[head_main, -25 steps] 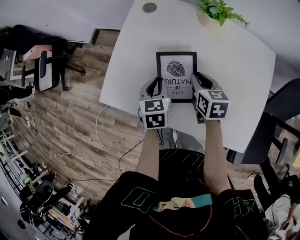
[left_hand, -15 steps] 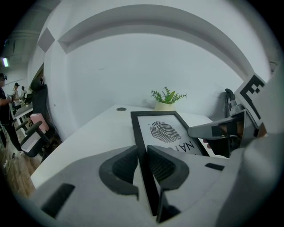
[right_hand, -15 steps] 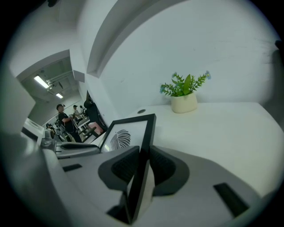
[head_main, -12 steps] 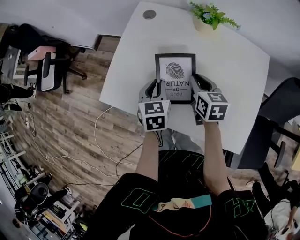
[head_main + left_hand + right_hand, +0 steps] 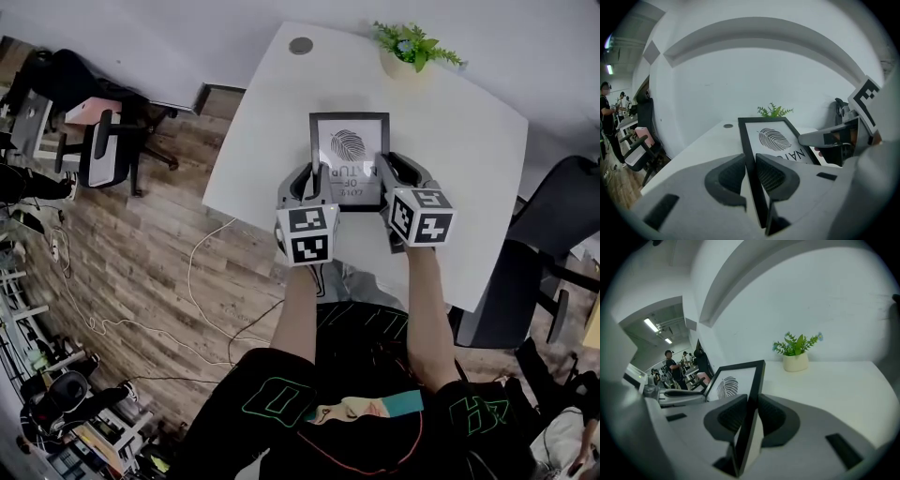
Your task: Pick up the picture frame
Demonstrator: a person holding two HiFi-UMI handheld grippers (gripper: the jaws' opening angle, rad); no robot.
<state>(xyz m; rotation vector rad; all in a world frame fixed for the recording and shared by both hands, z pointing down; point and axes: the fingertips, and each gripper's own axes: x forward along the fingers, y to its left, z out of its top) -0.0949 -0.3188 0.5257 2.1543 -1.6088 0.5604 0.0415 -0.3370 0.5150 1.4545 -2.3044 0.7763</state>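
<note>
A black picture frame with a leaf print is held above the white table, tilted with its far end up. My left gripper is shut on the picture frame's left rail, which runs between the left gripper's pads. My right gripper is shut on the right rail. In the right gripper view the picture frame's edge stands between the right gripper's pads. The near end of the frame is hidden behind the marker cubes in the head view.
A potted plant stands at the table's far edge, with a round grommet to its left. Office chairs stand on the wooden floor at left, another chair at right. People stand far off.
Both grippers have risen with the picture frame, which now sits higher off the table and is tilted more steeply.
</note>
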